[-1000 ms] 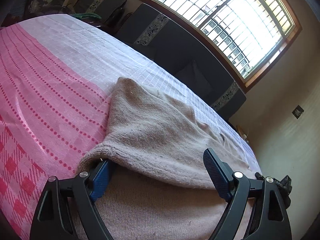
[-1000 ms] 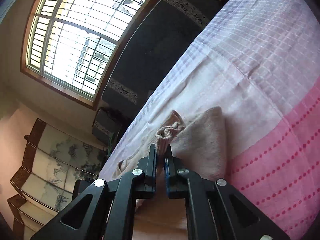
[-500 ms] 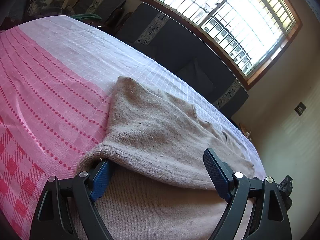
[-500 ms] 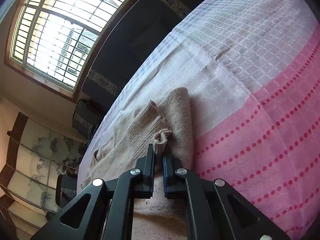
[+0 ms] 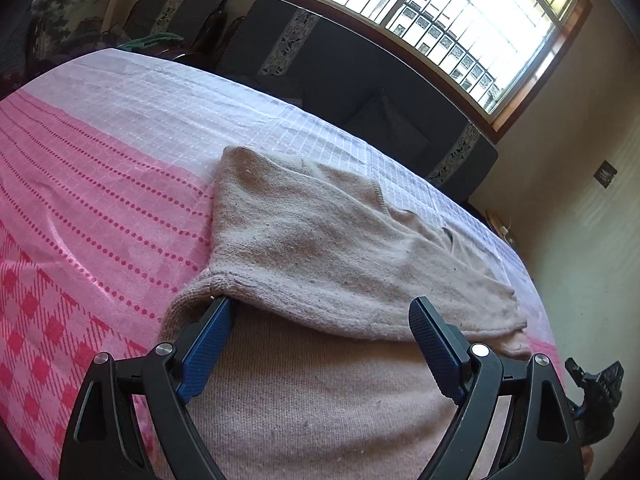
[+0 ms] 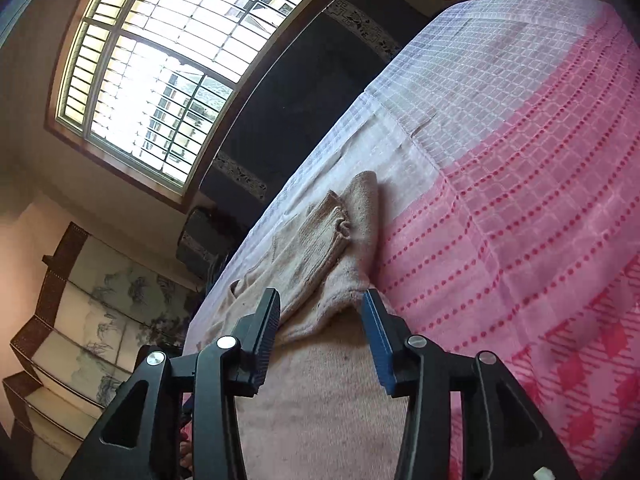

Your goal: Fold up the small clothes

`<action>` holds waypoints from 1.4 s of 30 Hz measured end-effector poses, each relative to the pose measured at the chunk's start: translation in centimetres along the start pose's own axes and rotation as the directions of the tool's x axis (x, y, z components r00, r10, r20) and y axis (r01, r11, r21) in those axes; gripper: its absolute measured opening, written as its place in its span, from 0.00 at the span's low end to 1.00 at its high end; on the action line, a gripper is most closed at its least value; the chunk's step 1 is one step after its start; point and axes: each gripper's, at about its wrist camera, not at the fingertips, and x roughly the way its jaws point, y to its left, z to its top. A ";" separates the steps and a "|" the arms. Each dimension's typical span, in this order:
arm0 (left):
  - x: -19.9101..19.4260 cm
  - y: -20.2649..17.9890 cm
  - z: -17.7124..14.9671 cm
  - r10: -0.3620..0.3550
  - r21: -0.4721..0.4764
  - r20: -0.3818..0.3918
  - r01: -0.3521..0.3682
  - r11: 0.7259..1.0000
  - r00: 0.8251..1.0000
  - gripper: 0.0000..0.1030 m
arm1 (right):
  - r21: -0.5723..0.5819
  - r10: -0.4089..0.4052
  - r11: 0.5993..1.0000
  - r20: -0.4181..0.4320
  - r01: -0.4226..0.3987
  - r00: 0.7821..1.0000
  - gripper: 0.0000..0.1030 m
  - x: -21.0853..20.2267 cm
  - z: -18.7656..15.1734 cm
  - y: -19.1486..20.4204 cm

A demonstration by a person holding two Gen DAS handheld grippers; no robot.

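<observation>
A: Between the spread fingers of the left gripper (image 5: pixel 320 316), empty, lies the folded edge of the sweater (image 5: pixel 320 240). Right gripper (image 6: pixel 320 308)?

B: Spread too, holding nothing; sleeve (image 6: pixel 324 232) laid over the body, just ahead.

A: Sweater location?

B: Flat on the pink cloth (image 5: pixel 80 200).

A: Progress?

B: One side and sleeve folded in. Further folds probably left.

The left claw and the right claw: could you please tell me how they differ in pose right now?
The left claw is spread wide, while the right claw is open more narrowly. The left claw has one finger tucked under the beige sweater's folded edge; the right claw has both fingers bare above it. Both are open and grip nothing.
</observation>
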 end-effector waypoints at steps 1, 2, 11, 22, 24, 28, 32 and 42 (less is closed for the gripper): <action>-1.1 -0.4 -0.5 -0.022 0.014 -0.003 0.022 1.000 1.000 0.86 | -0.018 0.024 1.000 -0.015 -0.025 1.000 0.57 -1.6 -1.3 0.0; -2.2 -0.8 -1.0 -0.025 0.033 -0.008 0.025 0.999 1.000 0.86 | -0.041 0.039 0.998 -0.033 -0.040 0.999 0.60 -3.3 -2.8 0.0; -12.4 1.3 -7.8 -0.086 0.129 -0.096 0.098 0.987 0.992 0.86 | -0.203 -0.075 0.978 -0.140 0.045 0.987 0.62 -13.3 -11.8 -2.6; -16.6 6.3 -14.6 -0.152 0.018 -0.201 0.158 0.987 0.968 0.86 | -0.296 -0.062 0.955 -0.230 -0.009 0.971 0.64 -12.6 -14.4 -0.9; -16.7 5.9 -15.1 -0.168 0.028 -0.214 0.178 0.984 0.962 0.86 | -0.279 -0.056 0.960 -0.237 -0.013 0.970 0.62 -12.6 -14.1 -1.1; -16.7 4.6 -16.0 -0.200 0.055 -0.231 0.218 0.974 0.952 0.86 | -0.261 -0.058 0.965 -0.244 -0.008 0.968 0.63 -12.3 -13.8 -1.0; -16.8 3.4 -16.7 -0.147 0.133 -0.208 0.177 0.975 0.967 0.85 | -0.263 -0.062 0.965 -0.232 -0.002 0.971 0.62 -12.1 -13.9 -0.9; -16.4 1.4 -18.0 -0.003 0.272 -0.154 0.046 0.961 0.988 0.77 | -0.192 -0.046 0.981 -0.249 -0.003 0.967 0.11 -10.6 -14.9 -2.0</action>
